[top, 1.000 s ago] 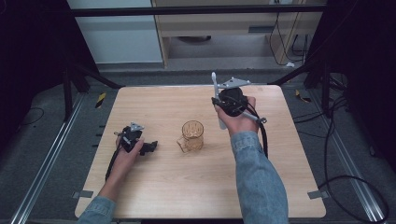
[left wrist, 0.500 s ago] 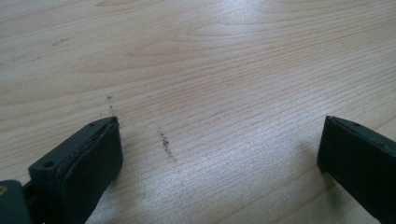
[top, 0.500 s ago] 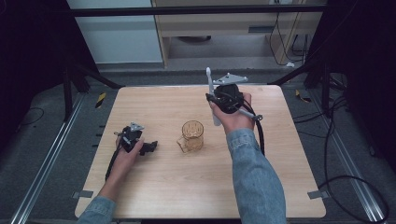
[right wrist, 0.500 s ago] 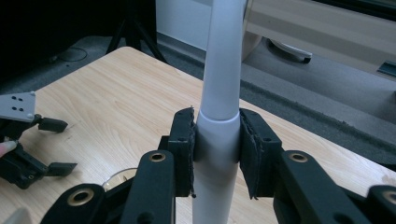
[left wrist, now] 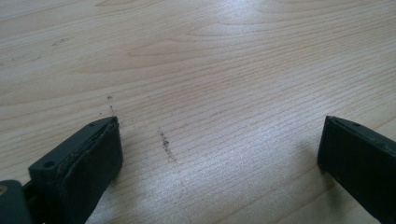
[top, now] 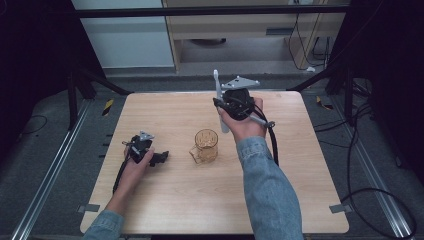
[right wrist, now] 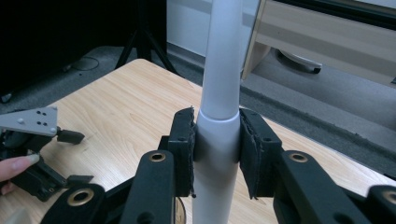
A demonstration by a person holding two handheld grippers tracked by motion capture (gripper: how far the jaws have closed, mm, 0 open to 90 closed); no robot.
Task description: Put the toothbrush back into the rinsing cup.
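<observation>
My right gripper (top: 219, 103) is shut on a white round stick (top: 217, 84), held nearly upright in the air behind the mug. In the right gripper view the black pads (right wrist: 184, 140) clamp the stick (right wrist: 222, 70) just below a seam, and its top runs out of the frame. A clear amber glass mug (top: 206, 145) stands at the middle of the wooden table (top: 300, 190), its handle to the left. My left gripper (top: 161, 158) rests on the table left of the mug. Its jaws stand wide open over bare wood (left wrist: 219, 149).
The left hand and its gripper (right wrist: 74, 158) also appear at the lower left of the right gripper view. Black stand legs (top: 85, 80), cables (top: 360, 150) and a pale cabinet (top: 250, 30) lie beyond the table's far edge. A cable (top: 272, 145) trails from the right gripper.
My right gripper has carried the stick a little to the left and slightly farther back. The left gripper and the mug have stayed put.
</observation>
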